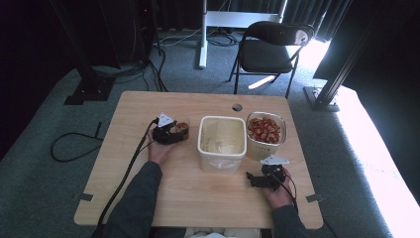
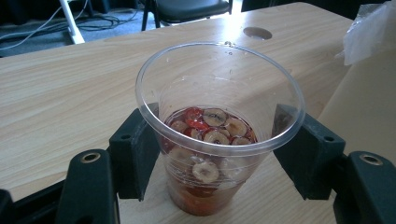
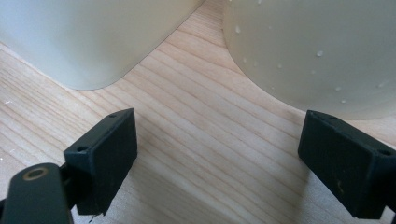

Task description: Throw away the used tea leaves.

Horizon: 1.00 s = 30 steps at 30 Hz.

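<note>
L gripper has its jaws snug on both sides of a clear cup of fruit slices, seemingly to lift it upright w/o spilling, while R gripper rests wide open, empty, just short of two tubs.
</note>
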### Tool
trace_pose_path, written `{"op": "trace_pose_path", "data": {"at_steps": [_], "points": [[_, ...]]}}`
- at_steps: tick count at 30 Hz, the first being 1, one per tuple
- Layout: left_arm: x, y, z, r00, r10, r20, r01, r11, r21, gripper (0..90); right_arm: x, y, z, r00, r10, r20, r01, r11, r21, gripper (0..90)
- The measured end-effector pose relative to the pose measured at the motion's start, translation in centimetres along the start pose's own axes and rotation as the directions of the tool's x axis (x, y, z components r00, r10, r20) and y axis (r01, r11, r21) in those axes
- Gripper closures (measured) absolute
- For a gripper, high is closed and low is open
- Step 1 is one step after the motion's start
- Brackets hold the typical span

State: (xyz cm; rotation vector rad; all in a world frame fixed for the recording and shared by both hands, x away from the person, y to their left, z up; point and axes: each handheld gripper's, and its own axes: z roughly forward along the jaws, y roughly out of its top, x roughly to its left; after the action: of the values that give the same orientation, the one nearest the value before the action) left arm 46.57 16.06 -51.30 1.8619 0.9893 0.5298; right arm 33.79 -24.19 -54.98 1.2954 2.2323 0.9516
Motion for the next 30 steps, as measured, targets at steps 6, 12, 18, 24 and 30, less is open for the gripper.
{"op": "trace_pose_path", "data": {"at_steps": [6,12,18,24,30], "points": [[-0.4,0.0,-0.6,0.9992,0.031,0.026,-0.032,0.9991,0.028,36.1,0.0,0.0,0.0,1.0000,-0.004,-0.003,0.004,1.000,-0.002,12.1],[-1.5,-0.3,-1.4,0.9966,0.056,0.060,-0.058,0.9978,0.032,36.3,0.0,-0.2,-0.2,1.0000,-0.007,-0.007,0.007,1.000,-0.006,13.9],[-2.3,-0.9,-2.4,0.9948,0.064,0.079,-0.067,0.9972,0.033,36.3,0.0,-0.2,-0.2,0.9999,-0.012,-0.012,0.012,1.000,-0.010,15.8],[-3.0,-1.5,-3.5,0.9933,0.073,0.089,-0.077,0.9965,0.034,36.3,0.0,-0.2,-0.3,0.9997,-0.018,-0.017,0.017,1.000,-0.012,16.6],[-3.9,-2.3,-4.9,0.9907,0.085,0.106,-0.090,0.9953,0.036,36.3,0.0,-0.1,-0.3,0.9994,-0.023,-0.025,0.023,1.000,-0.011,18.7]]}}
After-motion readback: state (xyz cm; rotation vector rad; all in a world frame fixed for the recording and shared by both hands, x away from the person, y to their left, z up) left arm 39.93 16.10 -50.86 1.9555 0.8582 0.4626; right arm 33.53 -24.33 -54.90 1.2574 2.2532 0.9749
